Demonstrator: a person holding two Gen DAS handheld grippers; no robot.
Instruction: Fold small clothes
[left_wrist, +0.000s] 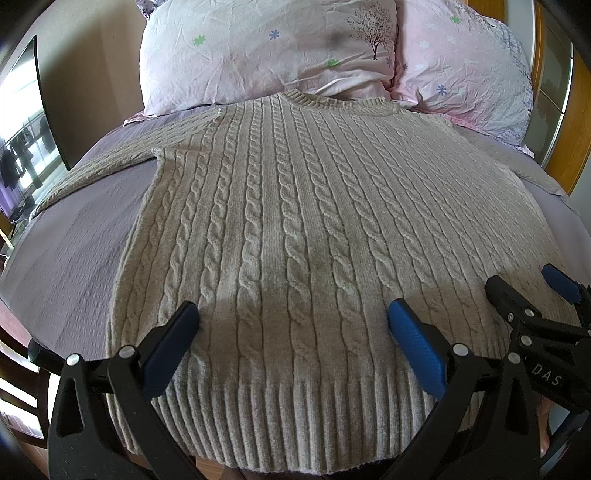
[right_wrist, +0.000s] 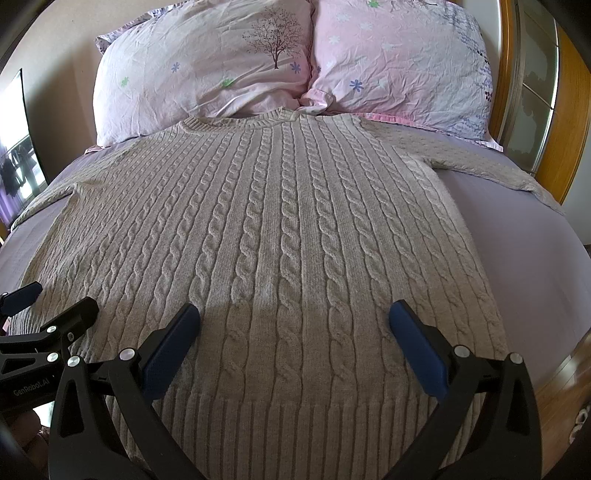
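Grey cable-knit sweater (left_wrist: 295, 221) lies flat, front up, on the bed (left_wrist: 74, 240), collar touching two pink pillows (left_wrist: 258, 48), sleeves spread sideways. Left hand-held gripper (left_wrist: 293, 325) and right hand-held gripper (right_wrist: 295, 325) hover over the ribbed hem (right_wrist: 295, 424), both spread wide, grasping nothing.

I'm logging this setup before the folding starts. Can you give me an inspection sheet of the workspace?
Surface: bed with lilac sheet, smooth.
Job's things: beige cable-knit sweater spread flat, front up, neck toward the pillows, both sleeves stretched out sideways; no fold made yet.
Clutter: nothing seen on the sheet besides the sweater.
Grippers: left gripper and right gripper both open, poised over the ribbed hem, holding nothing.
Cables: nothing seen.
Surroundings: two pink floral pillows at the head, wooden headboard to the right, dark screen at left.
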